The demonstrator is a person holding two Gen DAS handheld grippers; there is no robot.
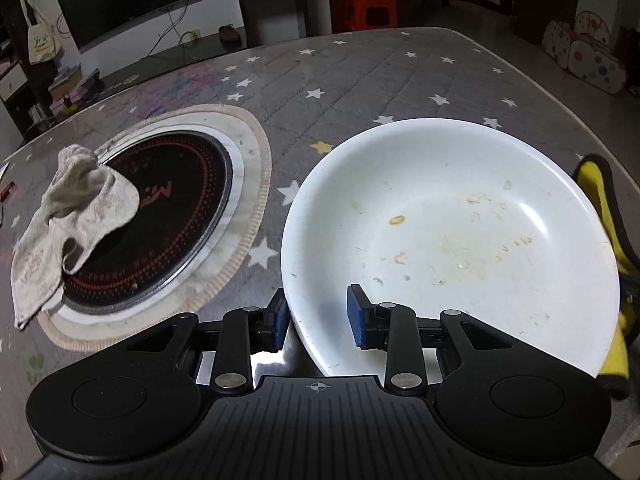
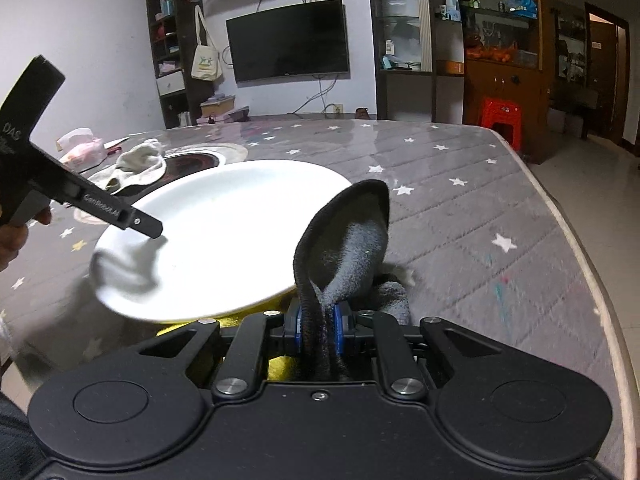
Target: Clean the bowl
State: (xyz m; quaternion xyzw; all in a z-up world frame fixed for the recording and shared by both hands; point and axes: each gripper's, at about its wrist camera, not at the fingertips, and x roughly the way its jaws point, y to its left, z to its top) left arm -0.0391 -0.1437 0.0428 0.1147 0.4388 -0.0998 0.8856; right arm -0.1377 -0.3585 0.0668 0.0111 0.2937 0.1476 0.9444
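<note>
Only the left wrist view shows the yellowish food smears inside the white bowl (image 1: 452,240), which sits on the star-patterned table (image 1: 360,76). The left gripper (image 1: 318,318) straddles its near rim, apparently clamped. Conversely, the right wrist view shows the right gripper (image 2: 318,328) pinched shut on a grey-and-yellow cloth (image 2: 352,240), angled downward beside the bowl.

My blue finger pads (image 1: 280,326) look ribbed and rubbery, set on matt black plastic arms with bright metal pins. The white bowl (image 1: 448,240) is glossy and smooth, smeared with dried yellowish residue. At ten o'clock lies a rough, crumpled rag (image 1: 76,220). In my right gripper (image 2: 316,330), a fuzzy grey cloth (image 2: 352,248) with stitched black edging.
</note>
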